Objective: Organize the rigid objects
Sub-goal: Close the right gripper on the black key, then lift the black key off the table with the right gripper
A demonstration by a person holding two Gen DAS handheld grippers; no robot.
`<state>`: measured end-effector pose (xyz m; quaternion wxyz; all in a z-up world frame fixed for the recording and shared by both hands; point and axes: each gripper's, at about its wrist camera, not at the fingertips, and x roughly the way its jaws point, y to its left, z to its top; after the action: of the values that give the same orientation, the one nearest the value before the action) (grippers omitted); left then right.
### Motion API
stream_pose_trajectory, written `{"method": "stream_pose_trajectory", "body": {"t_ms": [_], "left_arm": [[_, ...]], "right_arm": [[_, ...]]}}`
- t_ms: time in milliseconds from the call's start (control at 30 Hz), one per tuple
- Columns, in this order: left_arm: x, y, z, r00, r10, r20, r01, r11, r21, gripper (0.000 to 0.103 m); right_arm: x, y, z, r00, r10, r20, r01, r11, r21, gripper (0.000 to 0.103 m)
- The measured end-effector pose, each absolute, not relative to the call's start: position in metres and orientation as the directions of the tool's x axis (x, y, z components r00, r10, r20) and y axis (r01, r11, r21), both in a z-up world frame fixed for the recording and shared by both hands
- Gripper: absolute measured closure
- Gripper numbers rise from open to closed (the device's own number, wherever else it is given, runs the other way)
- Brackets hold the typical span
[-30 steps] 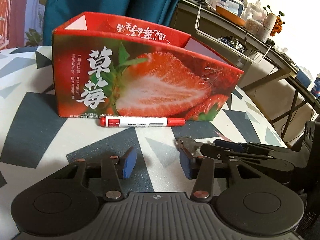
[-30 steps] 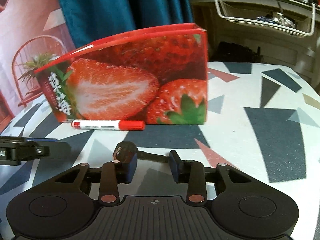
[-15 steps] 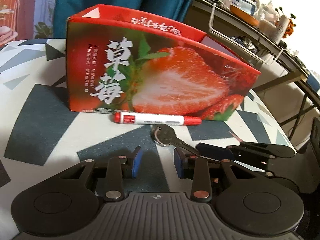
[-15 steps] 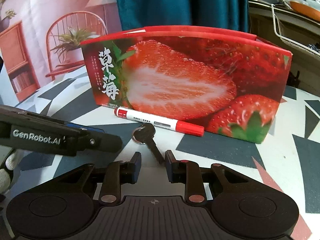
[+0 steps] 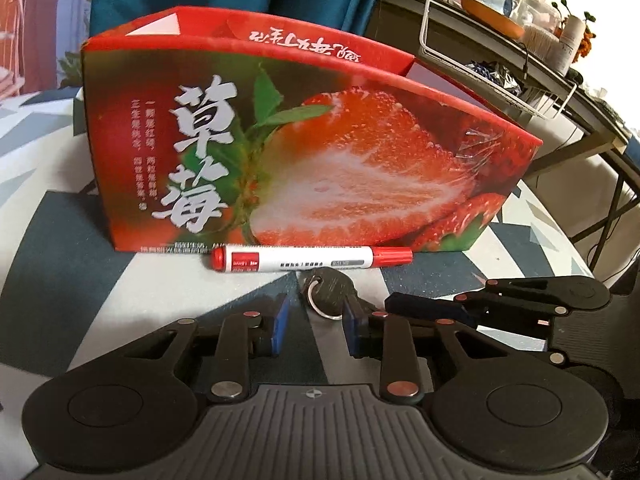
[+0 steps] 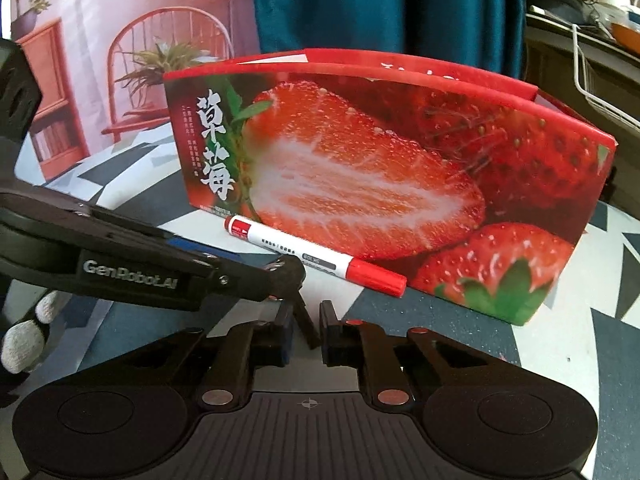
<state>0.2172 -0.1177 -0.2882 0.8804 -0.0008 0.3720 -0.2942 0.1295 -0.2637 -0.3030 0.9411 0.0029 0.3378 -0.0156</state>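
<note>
The right hand-held gripper has just been closing and its jaws now stand narrow on the dark blade of a key, which lies slanted between the pads; they look to be pressing it, though the blade is thin and the contact is hard to make out. The left hand-held gripper has also been narrowing, with the key's round head and its ring just ahead of the blue pads, not yet pinched. In the right wrist view the left tool's black arm crosses right over the key's head, so the two are crowded onto one small thing. Just beyond, a red-capped marker lies on the counter along the foot of the strawberry box, the likely bin. The risk is plain: a flat key held by a thin edge can pivot or slip out when lifted, and the two grippers may knock each other or nudge the marker.
</note>
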Motion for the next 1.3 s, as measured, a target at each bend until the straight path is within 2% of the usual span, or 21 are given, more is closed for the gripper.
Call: {"method": "stream_pose_trajectory", "body": {"t_ms": [200, 500, 767, 833, 1067, 1300], "left_arm": [[0.22, -0.126, -0.29, 0.567, -0.5, -0.655, 0.525, 0.832, -0.18, 0.078], [0.221, -0.128, -0.29, 0.573, -0.498, -0.65, 0.532, 0.83, -0.167, 0.078], [0.217, -0.13, -0.291, 0.581, -0.489, -0.65, 0.547, 0.826, -0.132, 0.078], [0.217, -0.13, -0.291, 0.582, -0.49, -0.649, 0.549, 0.826, -0.131, 0.078], [0.217, -0.13, -0.291, 0.583, -0.488, -0.65, 0.553, 0.824, -0.122, 0.078], [0.219, -0.125, -0.292, 0.572, -0.507, -0.645, 0.552, 0.819, -0.155, 0.078]], "right_arm": [[0.125, -0.264, -0.303, 0.777, -0.022, -0.629, 0.02, 1.0, -0.011, 0.093], [0.117, -0.268, -0.303, 0.782, -0.034, -0.622, 0.033, 0.999, -0.013, 0.093], [0.114, -0.261, -0.292, 0.805, -0.062, -0.59, 0.02, 0.997, -0.076, 0.095], [0.114, -0.263, -0.289, 0.809, -0.076, -0.583, 0.031, 0.996, -0.086, 0.103], [0.117, -0.274, -0.292, 0.793, -0.079, -0.605, 0.056, 0.997, -0.057, 0.103], [0.121, -0.28, -0.289, 0.803, 0.005, -0.597, 0.046, 0.997, 0.07, 0.092]]}}
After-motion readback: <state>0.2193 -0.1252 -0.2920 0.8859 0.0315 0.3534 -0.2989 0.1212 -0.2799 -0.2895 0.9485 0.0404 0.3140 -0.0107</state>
